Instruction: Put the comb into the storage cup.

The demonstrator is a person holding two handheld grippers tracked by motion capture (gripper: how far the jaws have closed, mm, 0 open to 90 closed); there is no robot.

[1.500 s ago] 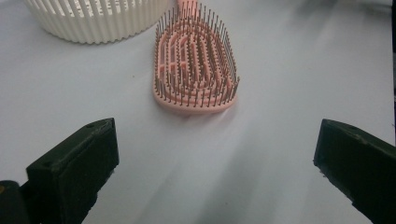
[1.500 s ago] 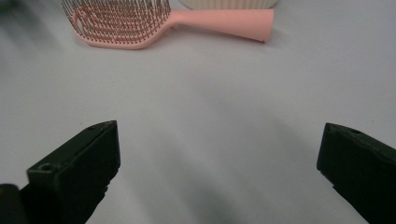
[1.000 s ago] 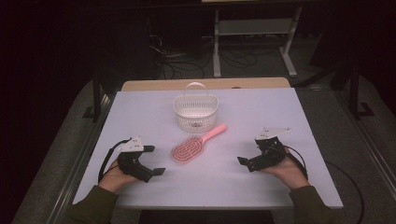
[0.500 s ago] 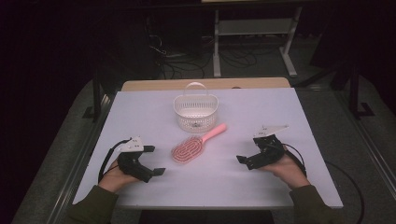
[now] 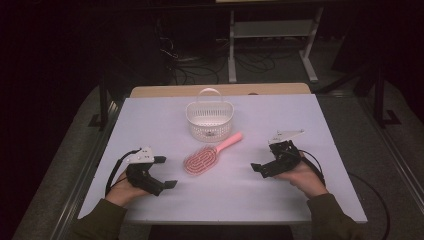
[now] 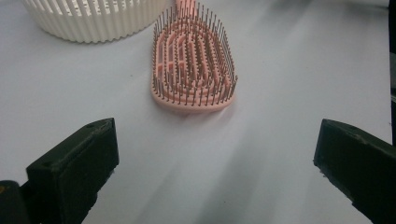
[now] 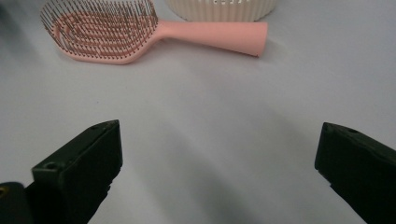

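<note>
Two grippers sit low on the white table (image 5: 150, 120), one on each side of a pink hairbrush (image 5: 207, 156), and neither has touched it yet. The left gripper (image 5: 167, 172) rests near the front-left with its jaws spread wide; in the left gripper view the brush head (image 6: 194, 65) lies straight ahead, bristles up, well clear of the black jaw tips. The right gripper (image 5: 257, 167) mirrors it on the other side, jaws also wide apart and holding nothing, and the right gripper view shows the brush handle (image 7: 210, 35) running across the top of its picture. The brush lies flat mid-table, its handle angled up toward a white slatted basket (image 5: 210, 117) with a loop handle, just behind it. This looks like the approach step, before any grasp. The next move, I'd judge, calls for one gripper to slide forward, straddle the handle or the head, and close squarely so the brush doesn't twist. As for the basket, its floor looks bare apart from a small dark mark that is too small to make out.
</note>
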